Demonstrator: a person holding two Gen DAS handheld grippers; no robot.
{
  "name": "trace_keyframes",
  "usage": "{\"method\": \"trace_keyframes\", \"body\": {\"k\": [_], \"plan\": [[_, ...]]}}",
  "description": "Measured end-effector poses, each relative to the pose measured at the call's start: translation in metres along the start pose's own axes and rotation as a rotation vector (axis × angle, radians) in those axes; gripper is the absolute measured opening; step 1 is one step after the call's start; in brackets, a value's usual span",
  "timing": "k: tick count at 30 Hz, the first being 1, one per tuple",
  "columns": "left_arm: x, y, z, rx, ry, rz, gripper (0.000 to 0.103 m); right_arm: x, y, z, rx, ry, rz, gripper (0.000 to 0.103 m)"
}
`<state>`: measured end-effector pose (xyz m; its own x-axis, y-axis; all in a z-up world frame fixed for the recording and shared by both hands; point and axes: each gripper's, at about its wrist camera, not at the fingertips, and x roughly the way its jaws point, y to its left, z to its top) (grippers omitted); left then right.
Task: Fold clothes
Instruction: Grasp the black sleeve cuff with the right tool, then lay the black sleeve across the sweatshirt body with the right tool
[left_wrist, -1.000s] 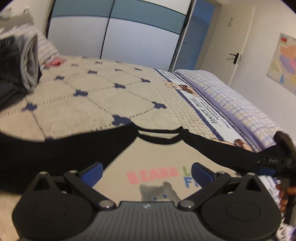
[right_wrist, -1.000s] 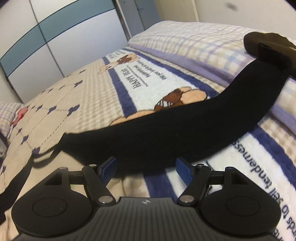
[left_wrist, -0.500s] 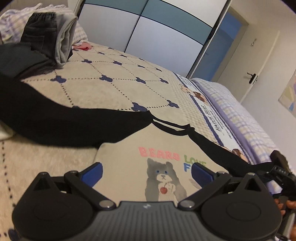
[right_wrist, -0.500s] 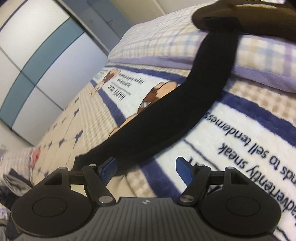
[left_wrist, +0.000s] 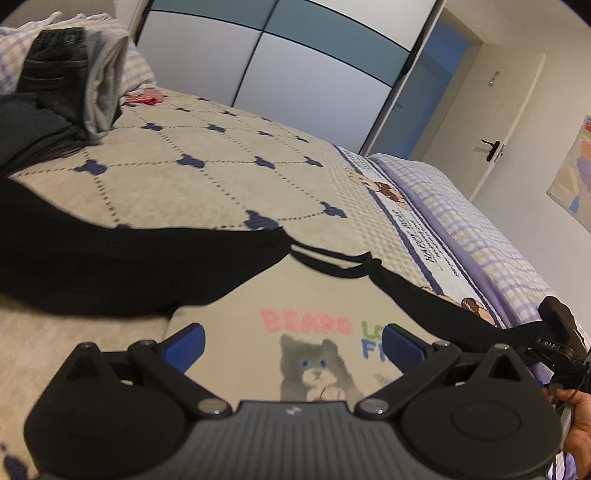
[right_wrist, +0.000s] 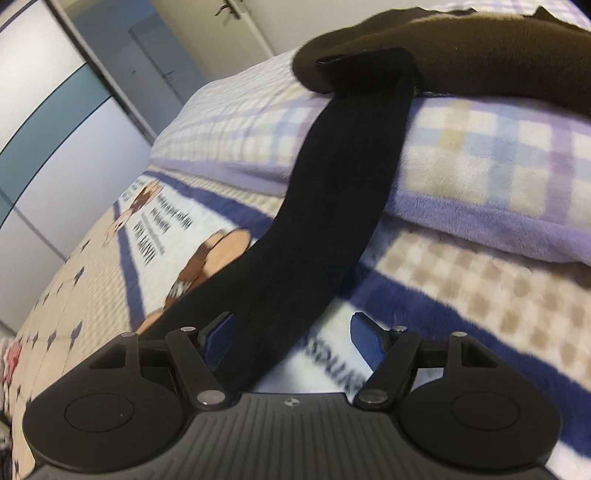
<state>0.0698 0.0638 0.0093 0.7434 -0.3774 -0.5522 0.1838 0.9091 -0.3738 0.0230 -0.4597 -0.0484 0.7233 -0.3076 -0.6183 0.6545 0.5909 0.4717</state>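
Note:
A beige shirt (left_wrist: 295, 295) with black sleeves and a grey bear print lies flat on the bed. My left gripper (left_wrist: 293, 345) hovers open over its chest, with nothing between the blue pads (left_wrist: 184, 341). One black sleeve (left_wrist: 92, 251) spreads away to the left. The other sleeve (right_wrist: 332, 206) runs up over the checked blanket to a brown garment (right_wrist: 480, 51), where its cuff rests. Low over that sleeve is my right gripper (right_wrist: 291, 332), open; the cloth passes beneath the gap, close to the left pad (right_wrist: 219, 332). The left wrist view catches this gripper (left_wrist: 557, 339) at the far right, held by a hand (left_wrist: 578, 417).
A pile of folded dark and grey clothes (left_wrist: 74, 74) sits at the bed's far left, with a pink item (left_wrist: 142, 98) beside it. A checked blanket (right_wrist: 498, 155) is heaped along the right side. Sliding wardrobe doors (left_wrist: 295, 74) and a room door (left_wrist: 498, 110) stand behind the bed.
My right gripper has rolled and travelled along the black sleeve toward its cuff; the brown garment is now much nearer. The left gripper rolled and shifted a little over the shirt's chest.

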Motion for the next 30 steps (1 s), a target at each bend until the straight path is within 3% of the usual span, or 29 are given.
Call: {"method": "trace_keyframes", "body": {"k": [6, 9, 12, 14, 17, 20, 30], "plan": [[0.02, -0.002, 0.0, 0.034, 0.017, -0.001, 0.103, 0.023, -0.002, 0.012, 0.004, -0.063, -0.024, 0.072], [0.028, -0.001, -0.001, 0.045, 0.032, 0.002, 0.103, 0.032, 0.002, 0.013, -0.028, -0.097, -0.042, 0.065], [0.034, 0.002, -0.002, 0.045, 0.042, 0.008, 0.103, 0.036, 0.005, 0.015, -0.06, -0.113, -0.044, 0.044], [0.036, 0.004, -0.001, 0.038, 0.046, 0.011, 0.103, 0.037, 0.006, 0.016, -0.058, -0.111, -0.025, 0.02], [0.036, 0.004, 0.001, 0.031, 0.042, 0.01, 0.103, 0.031, 0.008, 0.017, -0.044, -0.121, -0.001, 0.012], [0.035, 0.004, 0.003, 0.028, 0.038, 0.011, 0.103, 0.021, 0.015, 0.018, -0.057, -0.139, 0.027, 0.008], [0.032, 0.003, 0.002, 0.029, 0.038, 0.017, 0.102, -0.013, 0.039, 0.02, -0.054, -0.164, 0.169, 0.007]]}}
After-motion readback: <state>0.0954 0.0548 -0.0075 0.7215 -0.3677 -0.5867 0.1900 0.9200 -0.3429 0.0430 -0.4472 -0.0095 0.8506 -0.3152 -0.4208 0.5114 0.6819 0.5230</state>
